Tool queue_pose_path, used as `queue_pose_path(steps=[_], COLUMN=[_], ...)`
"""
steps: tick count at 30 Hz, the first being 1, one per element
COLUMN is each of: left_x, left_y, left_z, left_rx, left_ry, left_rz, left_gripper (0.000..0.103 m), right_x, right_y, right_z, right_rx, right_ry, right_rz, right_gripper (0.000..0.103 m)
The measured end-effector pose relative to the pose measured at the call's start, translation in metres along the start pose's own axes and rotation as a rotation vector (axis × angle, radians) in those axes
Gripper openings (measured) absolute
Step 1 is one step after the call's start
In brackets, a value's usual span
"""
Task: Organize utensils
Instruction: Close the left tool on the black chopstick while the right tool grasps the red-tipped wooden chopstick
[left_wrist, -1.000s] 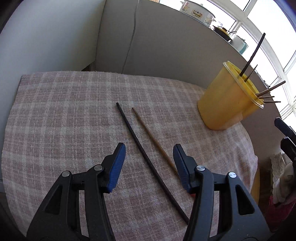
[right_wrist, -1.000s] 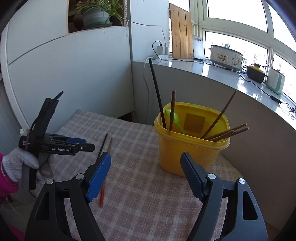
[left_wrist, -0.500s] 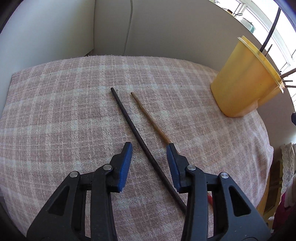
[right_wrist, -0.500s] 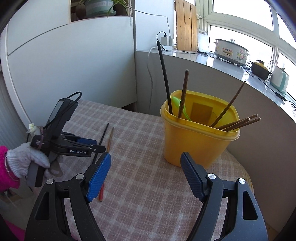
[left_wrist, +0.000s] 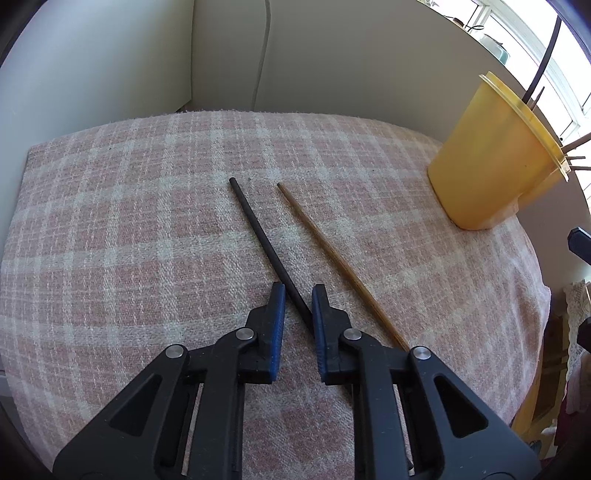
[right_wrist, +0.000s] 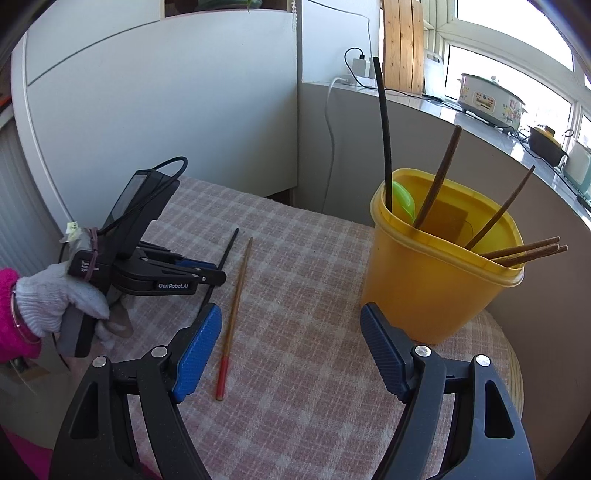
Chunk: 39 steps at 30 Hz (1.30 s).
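Left gripper (left_wrist: 298, 295): jaws just closing, narrow, black chopstick (left_wrist: 258, 236) between the blue pads; contact seems likely, though a thin gap may remain. Wooden chopstick (left_wrist: 332, 258): on the checked cloth (left_wrist: 129, 221), just right of the right-hand finger. Right gripper (right_wrist: 291, 328): jaws wide apart, holding nothing. Yellow container (right_wrist: 436, 291): ahead of its right-hand finger, holding 7 chopsticks.

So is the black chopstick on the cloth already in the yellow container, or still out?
Out. The black chopstick lies flat on the checked cloth, between the closing left gripper pads.
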<state>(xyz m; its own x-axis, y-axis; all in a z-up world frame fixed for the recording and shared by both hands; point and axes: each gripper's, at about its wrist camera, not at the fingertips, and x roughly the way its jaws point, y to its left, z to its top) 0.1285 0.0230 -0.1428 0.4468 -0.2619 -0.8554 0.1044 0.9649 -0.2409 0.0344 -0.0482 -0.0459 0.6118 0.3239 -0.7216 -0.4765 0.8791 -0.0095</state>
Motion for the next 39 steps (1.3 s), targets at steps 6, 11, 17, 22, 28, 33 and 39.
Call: queue_pose_path(steps=[6,11,17,22,28,33,39], left_x=[-0.012,-0.024,-0.035,-0.035,-0.029,-0.022,-0.051], left_y=[0.011,0.024,0.045,0.053,0.054,0.054,0.079], left_z=[-0.008,-0.015,-0.019,-0.011,-0.001,0.004,-0.005], left_rx=[-0.005,0.008,-0.013,-0.034,0.003,-0.017,-0.071], left_ry=[0.009,0.022,0.063,0.081,0.073,0.060,0.004], left_rz=[0.010,0.038,0.050,0.063,0.068,0.038,0.000], left_gripper=[0.011,0.010,0.012,0.018,0.012,0.009,0.005], right_x=[0.028,0.062,0.107,0.141,0.169,0.180,0.180], right_y=[0.010,0.014,0.024,0.028,0.029,0.029,0.031], right_z=[0.009,0.019,0.025,0.032,0.041,0.048,0.050], right_rx=[-0.023,-0.019,-0.008,0.008,0.025,0.022,0.021], right_ry=[0.080,0.169,0.292,0.378,0.442,0.457,0.449], right_rz=[0.050,0.097,0.139,0.142,0.127,0.092,0.098], right_gripper=[0.077,0.070,0.057,0.048,0.043,0.023,0.006])
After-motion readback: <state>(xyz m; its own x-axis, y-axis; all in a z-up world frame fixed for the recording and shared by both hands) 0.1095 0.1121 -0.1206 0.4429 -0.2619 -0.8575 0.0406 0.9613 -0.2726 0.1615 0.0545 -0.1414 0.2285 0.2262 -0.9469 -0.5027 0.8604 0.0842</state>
